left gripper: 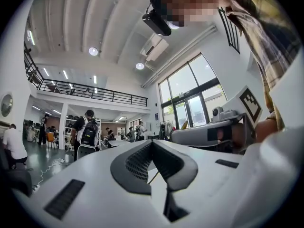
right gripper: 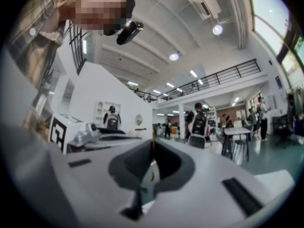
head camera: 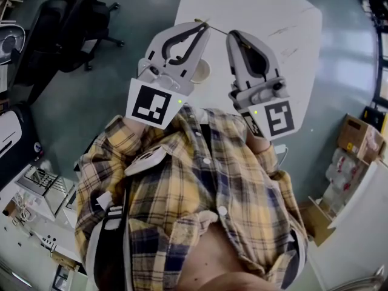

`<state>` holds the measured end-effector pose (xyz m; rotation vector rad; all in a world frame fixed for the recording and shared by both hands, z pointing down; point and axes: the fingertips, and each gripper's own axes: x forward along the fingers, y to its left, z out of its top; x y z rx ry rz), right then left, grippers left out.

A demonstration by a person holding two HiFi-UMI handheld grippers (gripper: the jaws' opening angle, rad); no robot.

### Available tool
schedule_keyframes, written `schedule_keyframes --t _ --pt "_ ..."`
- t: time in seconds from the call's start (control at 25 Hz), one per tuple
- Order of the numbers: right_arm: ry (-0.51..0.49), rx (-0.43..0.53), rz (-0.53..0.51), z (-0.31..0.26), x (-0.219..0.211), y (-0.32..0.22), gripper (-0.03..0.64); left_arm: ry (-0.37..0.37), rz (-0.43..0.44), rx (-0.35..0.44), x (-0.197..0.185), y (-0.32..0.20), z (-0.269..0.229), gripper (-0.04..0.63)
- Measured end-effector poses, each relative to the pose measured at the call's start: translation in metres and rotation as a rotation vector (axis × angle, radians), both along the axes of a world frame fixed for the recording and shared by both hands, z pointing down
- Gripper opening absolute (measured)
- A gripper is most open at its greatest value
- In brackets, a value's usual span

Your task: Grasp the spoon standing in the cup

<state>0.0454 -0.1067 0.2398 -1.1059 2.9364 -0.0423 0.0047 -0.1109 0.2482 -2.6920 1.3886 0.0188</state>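
Note:
A pale cup (head camera: 202, 71) stands on the white table (head camera: 273, 11), partly hidden behind my left gripper (head camera: 204, 25). A thin dark stick (head camera: 215, 26), possibly the spoon's handle, shows between the two gripper tips. My right gripper (head camera: 231, 34) is held beside the left, both raised in front of the person's chest and pointing at the table. In the left gripper view the jaws (left gripper: 152, 142) meet and the stick (left gripper: 153, 177) shows through the gap behind them. In the right gripper view the jaws (right gripper: 153, 144) are shut with the stick (right gripper: 153, 151) upright at their tips; whether it is pinched is unclear.
Black office chairs (head camera: 79, 17) stand on the grey floor left of the table. Cardboard boxes (head camera: 357, 135) sit at the right. Shelves with clutter (head camera: 36, 187) lie at the lower left. People with backpacks (left gripper: 88, 132) and another table (right gripper: 237, 132) are farther off in the hall.

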Motion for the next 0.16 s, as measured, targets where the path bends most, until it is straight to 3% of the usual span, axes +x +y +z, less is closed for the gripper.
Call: schedule_keyframes --t 0.16 --pt "-0.003 0.002 0.002 -0.0013 0.0038 -0.0023 0.032 -0.005 0.016 0.032 0.0022 -0.0005 -0.0062 0.015"
